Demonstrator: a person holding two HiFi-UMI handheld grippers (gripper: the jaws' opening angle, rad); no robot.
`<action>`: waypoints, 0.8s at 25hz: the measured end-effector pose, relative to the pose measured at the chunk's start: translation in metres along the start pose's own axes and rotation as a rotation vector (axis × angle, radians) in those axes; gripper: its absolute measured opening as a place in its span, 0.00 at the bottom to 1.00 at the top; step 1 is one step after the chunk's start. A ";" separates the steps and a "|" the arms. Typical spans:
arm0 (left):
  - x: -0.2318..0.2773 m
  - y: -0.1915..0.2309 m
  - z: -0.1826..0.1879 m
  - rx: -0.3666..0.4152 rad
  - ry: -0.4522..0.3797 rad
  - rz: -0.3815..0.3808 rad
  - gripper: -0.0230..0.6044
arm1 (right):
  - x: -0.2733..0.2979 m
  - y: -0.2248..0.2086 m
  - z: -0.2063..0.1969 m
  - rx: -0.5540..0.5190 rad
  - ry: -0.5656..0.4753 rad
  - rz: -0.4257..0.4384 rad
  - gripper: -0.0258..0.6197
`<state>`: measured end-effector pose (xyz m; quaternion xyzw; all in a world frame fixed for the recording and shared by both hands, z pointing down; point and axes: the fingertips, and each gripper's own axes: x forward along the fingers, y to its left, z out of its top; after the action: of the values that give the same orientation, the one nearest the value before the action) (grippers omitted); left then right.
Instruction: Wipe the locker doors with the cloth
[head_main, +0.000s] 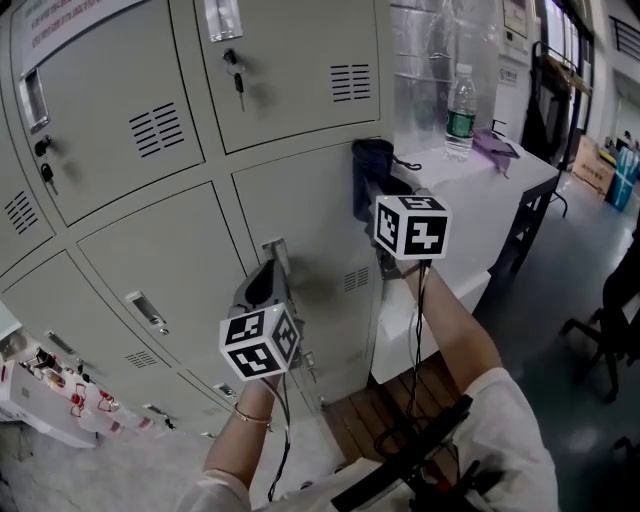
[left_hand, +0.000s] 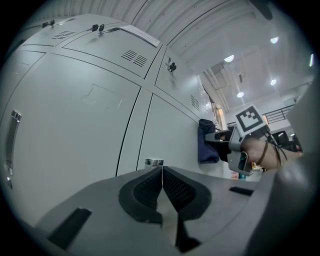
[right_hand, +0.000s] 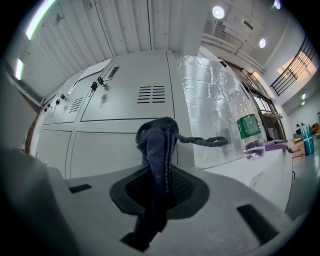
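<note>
Right gripper view: right gripper (right_hand: 159, 175) is clamped on the cloth (right_hand: 156, 142). It's a dark blue wad bunched above the jaws, with one twisted tail sticking out to the right and the rest hanging down behind the pads. Head view puts the wad at the upper right corner of a lower locker door (head_main: 300, 215), apparently against the panel.

Left gripper (left_hand: 161, 176) has its jaws together on nothing, tips just beside the door handle (left_hand: 154, 162).

My read is a wiping stroke in progress. To do it well:
- hold the clamp firm so the wad can't slip out
- press the wad flat to the panel
- run overlapping passes from the right edge toward the handle
- keep the tail clear of the vent slots (head_main: 355, 279)
</note>
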<state>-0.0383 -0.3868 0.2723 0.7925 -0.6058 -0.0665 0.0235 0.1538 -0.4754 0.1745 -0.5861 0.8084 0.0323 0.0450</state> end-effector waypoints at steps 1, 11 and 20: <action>0.000 0.000 -0.001 0.000 0.003 0.001 0.05 | 0.000 -0.005 0.000 0.001 0.000 -0.013 0.11; -0.007 0.009 -0.007 0.001 0.014 0.008 0.05 | -0.003 -0.029 -0.001 0.036 -0.006 -0.100 0.11; -0.027 0.038 -0.013 -0.012 0.023 0.039 0.05 | -0.031 0.021 0.002 0.028 -0.073 -0.042 0.11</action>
<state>-0.0797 -0.3718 0.2917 0.7810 -0.6206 -0.0605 0.0366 0.1432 -0.4398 0.1755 -0.6008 0.7939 0.0415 0.0836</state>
